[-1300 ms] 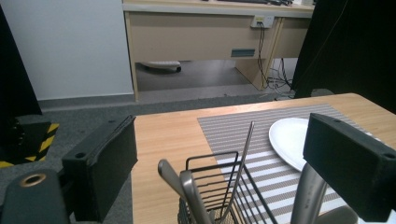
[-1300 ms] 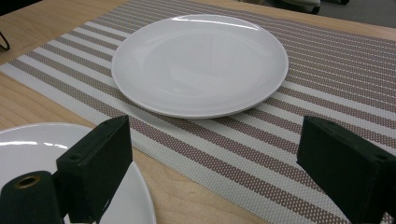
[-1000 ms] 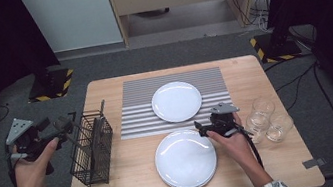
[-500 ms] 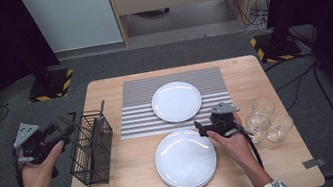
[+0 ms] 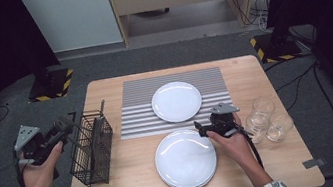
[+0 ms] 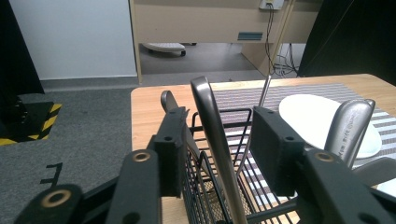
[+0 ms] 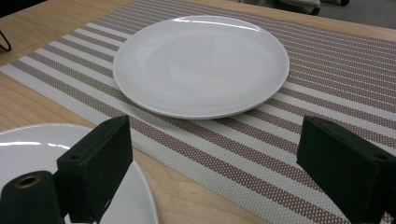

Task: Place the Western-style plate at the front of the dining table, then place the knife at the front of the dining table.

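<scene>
A black wire cutlery basket (image 5: 91,151) stands at the table's left edge with metal utensils upright in it. My left gripper (image 5: 70,124) reaches in from the left at the basket's top. In the left gripper view its jaws (image 6: 219,116) stand on either side of a slim steel handle (image 6: 212,135), with a gap on both sides; they have just been closing. A broader handle (image 6: 348,130) rises to the right. My right gripper (image 5: 201,128) hovers open over the far rim of the near white plate (image 5: 185,159), facing the far plate (image 7: 201,63).
The far plate (image 5: 176,101) lies on a striped placemat (image 5: 137,113) in the table's middle. Three clear glasses (image 5: 265,118) stand at the right edge, close behind my right hand. The wooden table (image 5: 103,88) sits on grey carpet.
My left gripper has edged right toward the basket, and its jaws have narrowed around the slim handle. The right gripper and the plates have not moved.
</scene>
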`<state>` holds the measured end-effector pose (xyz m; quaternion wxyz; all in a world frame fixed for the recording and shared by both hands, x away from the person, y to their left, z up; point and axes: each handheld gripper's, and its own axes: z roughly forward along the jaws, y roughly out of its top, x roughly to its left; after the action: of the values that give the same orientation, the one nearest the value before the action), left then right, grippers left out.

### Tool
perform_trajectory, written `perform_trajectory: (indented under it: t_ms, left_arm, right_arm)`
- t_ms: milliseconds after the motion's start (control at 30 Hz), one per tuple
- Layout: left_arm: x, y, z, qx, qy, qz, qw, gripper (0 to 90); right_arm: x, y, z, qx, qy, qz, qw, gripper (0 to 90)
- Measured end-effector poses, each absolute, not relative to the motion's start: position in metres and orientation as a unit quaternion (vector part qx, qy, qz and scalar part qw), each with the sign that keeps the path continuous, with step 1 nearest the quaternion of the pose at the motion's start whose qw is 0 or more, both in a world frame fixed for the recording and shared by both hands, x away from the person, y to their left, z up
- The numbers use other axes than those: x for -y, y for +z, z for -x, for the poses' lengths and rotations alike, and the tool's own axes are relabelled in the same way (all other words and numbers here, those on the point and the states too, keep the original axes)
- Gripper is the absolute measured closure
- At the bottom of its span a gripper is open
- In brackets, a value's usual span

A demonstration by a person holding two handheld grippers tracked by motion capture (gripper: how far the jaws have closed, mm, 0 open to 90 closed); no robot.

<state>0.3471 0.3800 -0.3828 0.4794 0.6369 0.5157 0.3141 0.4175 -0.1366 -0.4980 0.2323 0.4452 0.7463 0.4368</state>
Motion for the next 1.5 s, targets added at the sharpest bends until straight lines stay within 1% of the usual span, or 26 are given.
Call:
perform_trajectory:
  t_ms: [167, 333, 833, 967, 1233, 1500]
  left_arm:
    - [-0.3809, -0.3821, -0.3475, -0.52, 0.313, -0.633, 0.481, 62.2]
    - [-0.3805, -0.3837, -0.349, -0.521, 0.312, -0.633, 0.479, 64.4]
    - [-0.3792, -0.3887, -0.3512, -0.522, 0.308, -0.632, 0.483, 75.0]
    - [-0.3781, -0.3883, -0.3516, -0.522, 0.312, -0.634, 0.477, 76.2]
    - [-0.3779, -0.3884, -0.3515, -0.529, 0.306, -0.626, 0.485, 77.5]
    - [-0.3733, -0.3868, -0.3516, -0.523, 0.307, -0.629, 0.486, 78.1]
  right_arm:
    - [0.137, -0.4978, -0.4173, -0.746, 0.437, -0.445, 0.232, 10.4]
    - [0.138, -0.4971, -0.4175, -0.744, 0.439, -0.447, 0.233, 10.5]
    - [0.1377, -0.4975, -0.4176, -0.746, 0.438, -0.444, 0.233, 10.6]
    - [0.1375, -0.4973, -0.4174, -0.745, 0.439, -0.445, 0.232, 10.6]
    - [0.1373, -0.4978, -0.4174, -0.747, 0.437, -0.445, 0.231, 10.6]
    - [0.1384, -0.4983, -0.418, -0.746, 0.438, -0.445, 0.231, 10.6]
